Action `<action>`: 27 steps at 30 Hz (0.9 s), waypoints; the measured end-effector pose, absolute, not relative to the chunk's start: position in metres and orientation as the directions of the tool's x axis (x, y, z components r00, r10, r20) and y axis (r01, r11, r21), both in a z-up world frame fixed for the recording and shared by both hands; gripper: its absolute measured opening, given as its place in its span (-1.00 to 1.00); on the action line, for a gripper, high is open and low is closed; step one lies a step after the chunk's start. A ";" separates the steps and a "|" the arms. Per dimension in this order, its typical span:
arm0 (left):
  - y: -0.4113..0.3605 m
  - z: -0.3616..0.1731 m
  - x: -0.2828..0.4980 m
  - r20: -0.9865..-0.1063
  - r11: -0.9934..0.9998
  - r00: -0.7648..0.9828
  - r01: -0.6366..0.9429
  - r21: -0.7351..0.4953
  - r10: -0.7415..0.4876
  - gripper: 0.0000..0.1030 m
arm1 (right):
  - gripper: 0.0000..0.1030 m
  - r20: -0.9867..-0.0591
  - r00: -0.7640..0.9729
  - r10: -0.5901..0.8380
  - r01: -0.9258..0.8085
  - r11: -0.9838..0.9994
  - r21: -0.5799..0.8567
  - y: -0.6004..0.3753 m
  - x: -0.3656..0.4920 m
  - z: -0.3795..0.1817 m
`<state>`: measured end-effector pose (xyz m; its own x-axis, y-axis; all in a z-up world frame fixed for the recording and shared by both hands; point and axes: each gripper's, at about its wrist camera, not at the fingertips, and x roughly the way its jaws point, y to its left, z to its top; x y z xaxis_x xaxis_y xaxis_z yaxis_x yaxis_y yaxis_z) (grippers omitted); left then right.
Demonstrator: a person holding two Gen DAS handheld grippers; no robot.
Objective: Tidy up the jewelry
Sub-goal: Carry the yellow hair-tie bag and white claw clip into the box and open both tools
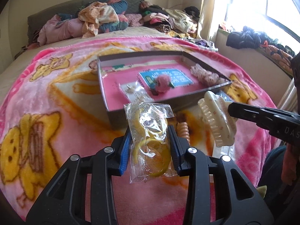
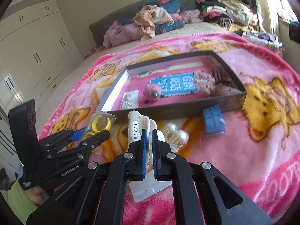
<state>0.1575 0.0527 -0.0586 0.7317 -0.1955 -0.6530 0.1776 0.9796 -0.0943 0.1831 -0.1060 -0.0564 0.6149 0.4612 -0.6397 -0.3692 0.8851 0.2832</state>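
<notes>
My left gripper [image 1: 150,131] is shut on a clear plastic bag of yellow rings [image 1: 150,140], held just in front of the shallow box's near wall [image 1: 116,116]. It also shows in the right wrist view [image 2: 90,133] with the bag [image 2: 100,123]. My right gripper [image 2: 149,131] is shut on a cream hair claw [image 2: 136,127], which also shows in the left wrist view [image 1: 217,120]. The box [image 2: 168,110] has a pink floor and holds a pink pompom [image 2: 152,93], an earring card [image 2: 129,98], a patterned scrunchie [image 2: 203,83] and a dark claw clip [image 2: 221,76].
On the pink blanket [image 2: 243,150] before the box lie a blue gift box [image 2: 213,121], a clear pearl-like claw clip [image 2: 175,134], a flat white packet [image 2: 148,189] and an orange spiral hair tie [image 1: 182,131]. Clothes are piled at the bed's far end [image 1: 105,18].
</notes>
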 end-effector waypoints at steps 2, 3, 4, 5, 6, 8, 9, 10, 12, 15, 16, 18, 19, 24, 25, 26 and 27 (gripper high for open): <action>0.053 -0.054 0.159 -0.645 0.980 0.739 0.170 -0.102 -0.195 -0.45 | -0.89 -0.632 0.628 0.453 -0.372 0.889 0.267 -0.107 0.182 -0.053; 0.053 -0.052 0.161 -0.642 0.980 0.741 0.169 -0.105 -0.197 -0.45 | -0.89 -0.630 0.633 0.450 -0.375 0.890 0.259 -0.107 0.181 -0.051; 0.052 -0.049 0.162 -0.638 0.980 0.744 0.170 -0.105 -0.197 -0.45 | -0.89 -0.627 0.640 0.445 -0.375 0.892 0.252 -0.108 0.181 -0.049; 0.051 -0.048 0.163 -0.635 0.980 0.747 0.171 -0.103 -0.197 -0.45 | -0.89 -0.624 0.645 0.442 -0.373 0.894 0.248 -0.109 0.182 -0.048; 0.050 -0.045 0.165 -0.631 0.979 0.750 0.174 -0.103 -0.200 -0.45 | -0.89 -0.621 0.649 0.440 -0.371 0.895 0.246 -0.110 0.182 -0.046; 0.047 -0.043 0.168 -0.627 0.978 0.752 0.178 -0.105 -0.204 -0.45 | -0.89 -0.615 0.659 0.433 -0.366 0.899 0.241 -0.114 0.184 -0.043; 0.046 -0.042 0.169 -0.625 0.978 0.753 0.179 -0.104 -0.204 -0.45 | -0.89 -0.611 0.664 0.430 -0.363 0.900 0.239 -0.115 0.184 -0.041; 0.043 -0.040 0.171 -0.623 0.978 0.754 0.182 -0.104 -0.207 -0.45 | -0.89 -0.607 0.670 0.427 -0.359 0.902 0.239 -0.118 0.186 -0.040; 0.040 -0.039 0.174 -0.622 0.977 0.754 0.187 -0.106 -0.212 -0.45 | -0.89 -0.602 0.678 0.421 -0.350 0.906 0.239 -0.123 0.189 -0.037; 0.034 -0.037 0.179 -0.619 0.974 0.754 0.198 -0.108 -0.221 -0.45 | -0.89 -0.594 0.691 0.413 -0.334 0.910 0.245 -0.130 0.196 -0.032; 0.031 -0.035 0.182 -0.617 0.973 0.754 0.203 -0.110 -0.227 -0.45 | -0.89 -0.591 0.695 0.409 -0.326 0.913 0.247 -0.133 0.199 -0.031; 0.027 -0.034 0.185 -0.614 0.972 0.755 0.208 -0.109 -0.231 -0.45 | -0.89 -0.587 0.702 0.403 -0.317 0.915 0.249 -0.137 0.203 -0.028; 0.025 -0.032 0.187 -0.612 0.971 0.755 0.212 -0.111 -0.235 -0.45 | -0.89 -0.585 0.706 0.400 -0.313 0.917 0.248 -0.138 0.205 -0.027; 0.013 -0.029 0.196 -0.606 0.967 0.755 0.230 -0.112 -0.250 -0.45 | -0.89 -0.575 0.718 0.393 -0.295 0.920 0.260 -0.146 0.216 -0.021; 0.011 -0.028 0.198 -0.605 0.966 0.755 0.233 -0.111 -0.252 -0.45 | -0.89 -0.573 0.720 0.390 -0.292 0.920 0.260 -0.147 0.219 -0.020; 0.009 -0.028 0.200 -0.606 0.966 0.754 0.235 -0.112 -0.253 -0.45 | -0.89 -0.572 0.722 0.389 -0.289 0.921 0.261 -0.148 0.221 -0.019; 0.008 -0.028 0.201 -0.605 0.965 0.754 0.237 -0.112 -0.256 -0.45 | -0.89 -0.571 0.724 0.387 -0.285 0.922 0.262 -0.150 0.223 -0.018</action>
<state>0.2015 0.0079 -0.0276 0.7540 -0.2558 -0.6051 0.2371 0.9650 -0.1125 0.2232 -0.1496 -0.0177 0.7245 0.3866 -0.5707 -0.2854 0.9219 0.2621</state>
